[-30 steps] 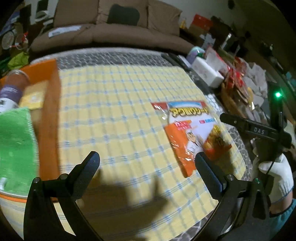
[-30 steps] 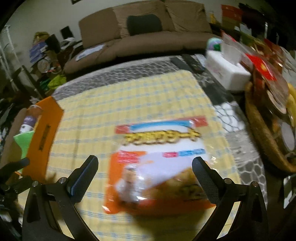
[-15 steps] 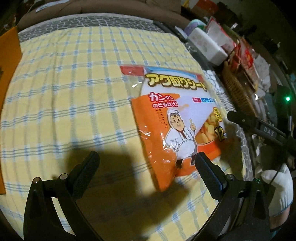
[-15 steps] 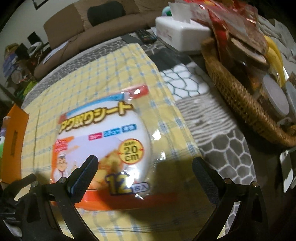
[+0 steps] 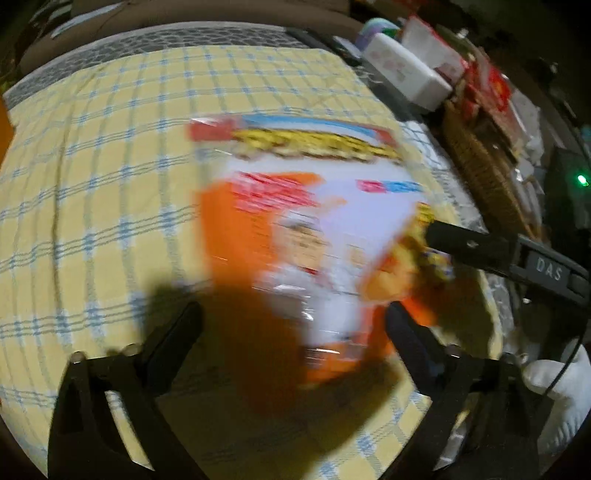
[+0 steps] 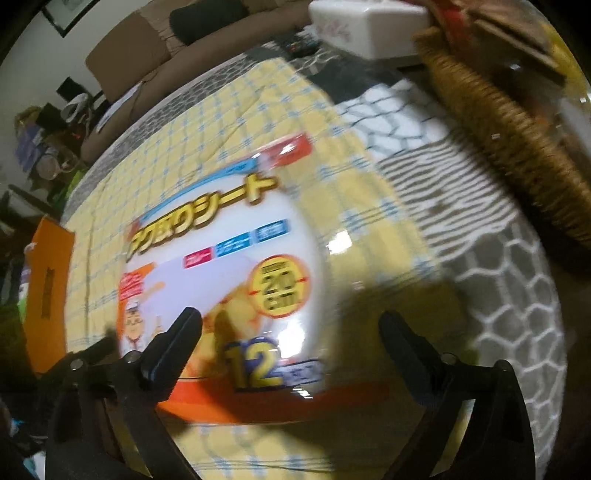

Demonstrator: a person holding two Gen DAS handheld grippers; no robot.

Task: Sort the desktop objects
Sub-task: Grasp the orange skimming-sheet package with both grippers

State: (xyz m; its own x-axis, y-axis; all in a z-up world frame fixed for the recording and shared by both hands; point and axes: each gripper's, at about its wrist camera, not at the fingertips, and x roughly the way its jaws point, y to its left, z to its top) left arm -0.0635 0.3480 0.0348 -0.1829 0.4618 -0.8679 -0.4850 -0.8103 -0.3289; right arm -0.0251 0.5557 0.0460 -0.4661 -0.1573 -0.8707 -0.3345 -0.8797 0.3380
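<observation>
A flat plastic packet [image 5: 314, 229] lies on the yellow checked cloth [image 5: 110, 166] that covers the tabletop [image 6: 517, 295]. The packet is orange and white, with a cartoon cook and big yellow letters on it. In the left wrist view it looks blurry.

The left claw [image 5: 293, 321] hangs over the near end of the packet. Its two fingers are spread wide and are closing in a little. The near end of the packet shows between them, but the fingers do not press on it. I cannot tell if they touch it.

The right claw [image 6: 290, 326] is over the near right corner of the packet. Its fingers are spread wide too, and they are also closing a little. The corner of the packet with the big "12" is between them. The left finger [image 6: 177, 339] is in front of the packet and the right finger [image 6: 402, 339] is past the packet's right edge, over the cloth. Nothing is pinched.

In the left wrist view, one black finger of the right claw [image 5: 472, 247] reaches over the packet's right edge, and a white glove [image 5: 561, 384] shows below it.

Right of the packet, off the cloth, stands a woven basket [image 6: 509, 155]. Behind the basket is a white box [image 6: 365, 26]. Left of the packet, at the cloth's edge, is an orange box [image 6: 48, 288]. Far behind the packet is a brown sofa [image 6: 155, 48].
</observation>
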